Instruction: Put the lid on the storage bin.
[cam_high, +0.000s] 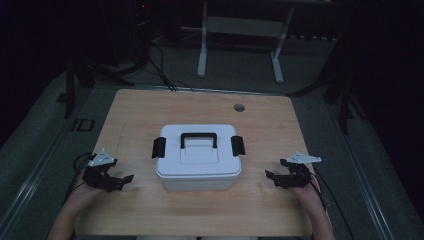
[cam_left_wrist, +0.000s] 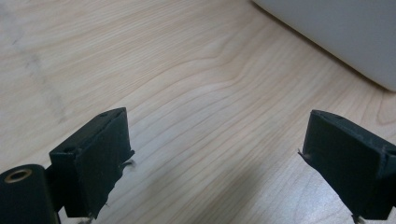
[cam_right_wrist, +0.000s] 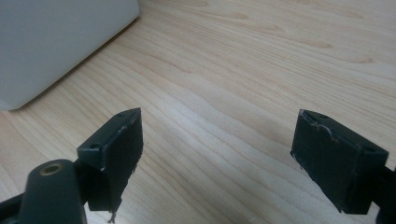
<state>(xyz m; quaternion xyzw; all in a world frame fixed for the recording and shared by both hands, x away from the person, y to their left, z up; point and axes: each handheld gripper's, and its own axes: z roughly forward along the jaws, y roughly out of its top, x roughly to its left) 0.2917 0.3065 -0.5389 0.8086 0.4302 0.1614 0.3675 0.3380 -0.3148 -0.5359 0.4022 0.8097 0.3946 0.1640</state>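
Left gripper (cam_high: 116, 181) sits lower left in the high view, low over the table (cam_high: 130, 107), jaws spread and empty, aimed toward the box (cam_high: 198, 162). In the left gripper view, its jaws stand wide apart over bare wood; the box corner (cam_left_wrist: 336, 32) is upper right, apart from them.

Box is at frame centre in the high view: white, lid on, black handle (cam_high: 199, 137) lying flat on top, left latch (cam_high: 158, 147) and right latch (cam_high: 237, 145) both look clipped down at the sides. It seems closed and untouched.

Right gripper (cam_high: 278, 178) is lower right in the high view, released too, nothing between the jaws, near the box's right side but not touching. In the right gripper view, the box wall (cam_right_wrist: 56, 42) is upper left, and wood shows between the spread jaws.

Judgement: work on the box is not started. No contact, no latch lifted, lid not raised. Everything is left: close in, undo the latches or grab the handle or sides.
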